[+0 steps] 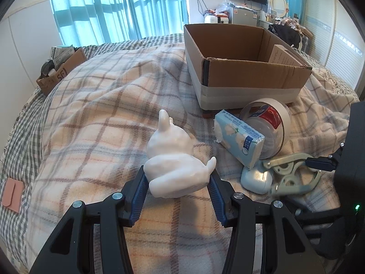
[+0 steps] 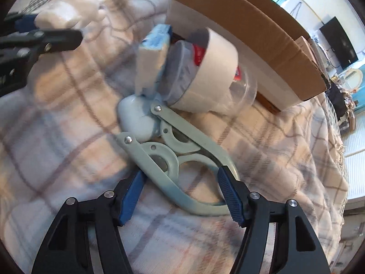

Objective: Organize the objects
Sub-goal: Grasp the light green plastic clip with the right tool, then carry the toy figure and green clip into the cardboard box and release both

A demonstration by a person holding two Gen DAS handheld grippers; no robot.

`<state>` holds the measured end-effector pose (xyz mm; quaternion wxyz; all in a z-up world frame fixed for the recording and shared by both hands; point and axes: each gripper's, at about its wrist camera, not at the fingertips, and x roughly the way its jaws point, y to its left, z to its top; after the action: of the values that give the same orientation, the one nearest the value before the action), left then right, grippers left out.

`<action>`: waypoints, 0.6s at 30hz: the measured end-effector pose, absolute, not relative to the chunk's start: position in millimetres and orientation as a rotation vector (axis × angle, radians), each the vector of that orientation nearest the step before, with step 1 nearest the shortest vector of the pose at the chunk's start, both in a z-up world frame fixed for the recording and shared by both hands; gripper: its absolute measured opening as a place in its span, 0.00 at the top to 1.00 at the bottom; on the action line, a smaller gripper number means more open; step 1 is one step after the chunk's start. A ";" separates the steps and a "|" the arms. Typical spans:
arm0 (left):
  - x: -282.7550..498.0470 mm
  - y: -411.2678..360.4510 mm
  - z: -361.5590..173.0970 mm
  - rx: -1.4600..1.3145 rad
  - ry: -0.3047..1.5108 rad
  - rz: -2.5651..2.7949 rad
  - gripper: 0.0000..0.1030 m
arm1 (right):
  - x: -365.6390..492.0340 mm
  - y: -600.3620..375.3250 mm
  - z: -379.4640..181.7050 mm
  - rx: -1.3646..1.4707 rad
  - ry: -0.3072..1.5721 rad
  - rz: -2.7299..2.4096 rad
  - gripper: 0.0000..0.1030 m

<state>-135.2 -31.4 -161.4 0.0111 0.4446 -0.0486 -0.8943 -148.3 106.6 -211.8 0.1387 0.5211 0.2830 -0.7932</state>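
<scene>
A white rabbit figurine point(image 1: 171, 159) lies on the plaid blanket, and my left gripper point(image 1: 178, 178) is shut on its base. It also shows blurred in the right wrist view point(image 2: 66, 13). My right gripper point(image 2: 182, 178) is open around the handles of a pale green clamp point(image 2: 182, 157), its pads point(image 2: 230, 196) at the clamp's sides. The clamp also shows in the left wrist view point(image 1: 289, 173). An open cardboard box point(image 1: 246, 68) stands beyond on the bed.
Beside the clamp lie a tissue pack point(image 1: 239, 134), a tape roll point(image 2: 216, 73) around a clear jar point(image 1: 267, 127), and a pale blue case point(image 2: 136, 118). A second box point(image 1: 59, 73) sits at the bed's far left edge.
</scene>
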 end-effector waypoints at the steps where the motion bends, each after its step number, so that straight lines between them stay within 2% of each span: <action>1: -135.0 -31.3 -161.5 1.387 -0.151 -2.790 0.50 | -148.3 107.4 -209.6 1.500 0.808 -2.298 0.56; 2: -135.1 -31.2 -161.5 1.387 -0.150 -2.791 0.50 | -147.8 108.2 -205.8 1.485 0.799 -2.309 0.71; 3: -135.1 -31.4 -161.6 1.387 -0.148 -2.791 0.50 | -146.7 109.0 -200.7 1.461 0.802 -2.331 0.74; 9: -133.6 -28.0 -158.7 1.381 -0.173 -2.787 0.50 | -144.3 115.3 -173.0 1.353 0.758 -2.418 0.84; 14: -129.0 -19.7 -143.9 1.392 -0.151 -2.830 0.50 | -141.0 124.7 -133.3 1.255 0.593 -2.498 0.87; 18: -129.4 -7.9 -111.4 1.364 -0.125 -2.911 0.50 | -135.8 130.3 -79.0 1.140 0.486 -2.544 0.87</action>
<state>-129.4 -7.9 -111.4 -0.0379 0.4236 -0.0390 -0.9042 -135.8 130.3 -79.0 0.1555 0.3979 0.1696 -0.8881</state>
